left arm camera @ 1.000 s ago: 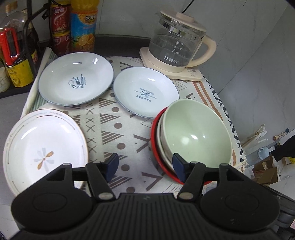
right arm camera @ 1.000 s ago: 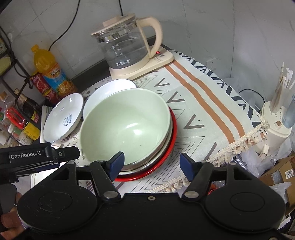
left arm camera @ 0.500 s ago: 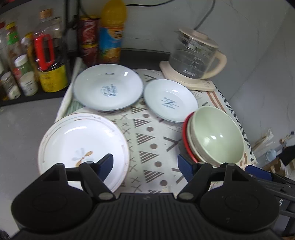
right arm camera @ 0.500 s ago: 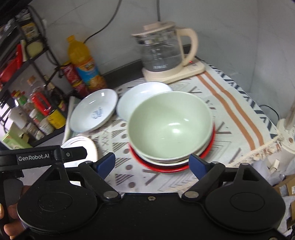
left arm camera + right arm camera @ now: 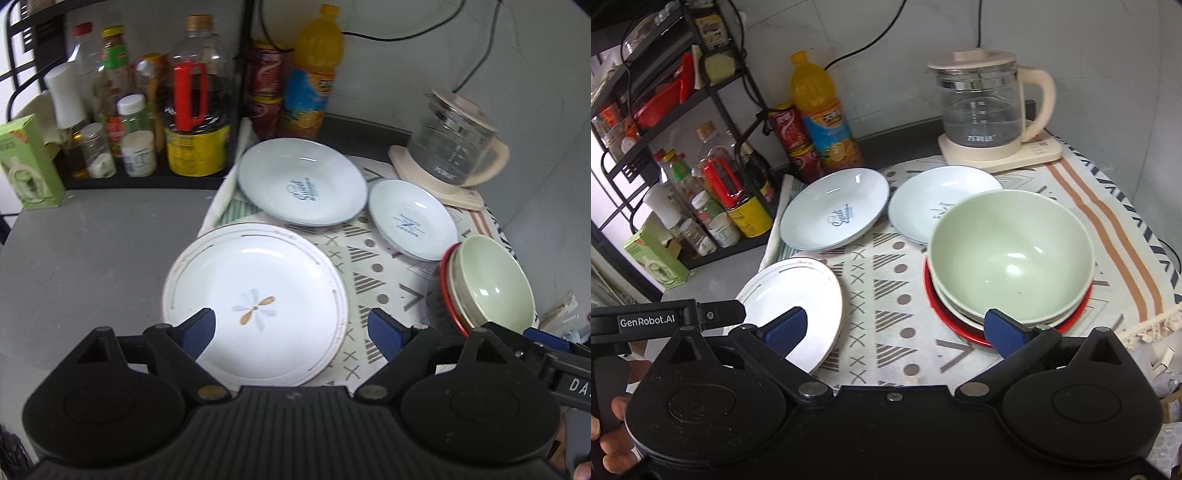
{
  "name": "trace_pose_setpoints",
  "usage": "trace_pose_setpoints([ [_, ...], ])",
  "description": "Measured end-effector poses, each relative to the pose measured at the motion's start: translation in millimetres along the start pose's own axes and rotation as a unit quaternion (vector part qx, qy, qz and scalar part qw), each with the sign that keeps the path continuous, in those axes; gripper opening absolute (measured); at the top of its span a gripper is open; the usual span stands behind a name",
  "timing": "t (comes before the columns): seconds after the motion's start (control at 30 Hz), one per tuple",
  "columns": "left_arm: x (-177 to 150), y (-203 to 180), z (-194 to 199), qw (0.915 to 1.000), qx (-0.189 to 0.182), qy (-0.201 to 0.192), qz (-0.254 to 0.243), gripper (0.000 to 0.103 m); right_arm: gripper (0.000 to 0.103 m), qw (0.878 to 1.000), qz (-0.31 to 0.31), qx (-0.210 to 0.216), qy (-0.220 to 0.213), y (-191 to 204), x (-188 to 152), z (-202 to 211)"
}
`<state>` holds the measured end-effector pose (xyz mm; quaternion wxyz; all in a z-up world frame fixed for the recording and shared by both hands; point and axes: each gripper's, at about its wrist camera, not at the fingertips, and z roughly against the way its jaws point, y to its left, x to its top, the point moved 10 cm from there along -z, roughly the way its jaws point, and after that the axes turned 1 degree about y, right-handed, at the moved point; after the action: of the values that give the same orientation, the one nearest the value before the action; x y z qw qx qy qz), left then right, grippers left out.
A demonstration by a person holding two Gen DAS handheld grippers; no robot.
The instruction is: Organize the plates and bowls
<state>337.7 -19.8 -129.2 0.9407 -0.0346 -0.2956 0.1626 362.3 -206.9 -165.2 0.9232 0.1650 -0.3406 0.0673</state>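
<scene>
A white flower-print plate [image 5: 255, 299] lies at the cloth's near left, also in the right wrist view [image 5: 794, 295]. Behind it sit a large pale blue dish [image 5: 301, 186] [image 5: 834, 214] and a smaller one [image 5: 412, 219] [image 5: 938, 199]. A green bowl [image 5: 495, 284] [image 5: 1010, 254] sits stacked in a grey bowl on a red plate [image 5: 960, 328] at the right. My left gripper [image 5: 291, 330] is open and empty above the flower plate's near edge. My right gripper [image 5: 894, 328] is open and empty, in front of the bowl stack.
A glass kettle [image 5: 452, 147] [image 5: 982, 110] stands on its base at the back right. Bottles, cans and jars [image 5: 184, 110] crowd a black rack [image 5: 665, 110] at the back left. Grey counter [image 5: 92, 258] lies left of the patterned cloth [image 5: 886, 280]. The cloth's fringed edge [image 5: 1134, 328] hangs at the right.
Both grippers have pulled back and up, and turned left, so more of the rack and flower plate shows. Both jaws have opened wider. The dishes have not moved.
</scene>
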Motion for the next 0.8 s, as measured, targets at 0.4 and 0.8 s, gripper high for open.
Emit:
trace_pose_setpoints([
  [0.4, -6, 48, 17, 0.9984, 0.024, -0.023, 0.045, 0.088, 0.103, 1.000, 0.020, 0.018, 0.002, 24, 0, -6],
  [0.8, -1, 66, 24, 0.9978, 0.024, -0.025, 0.056, 0.088, 0.103, 0.999, 0.029, 0.024, -0.007, 39, 4, -7],
])
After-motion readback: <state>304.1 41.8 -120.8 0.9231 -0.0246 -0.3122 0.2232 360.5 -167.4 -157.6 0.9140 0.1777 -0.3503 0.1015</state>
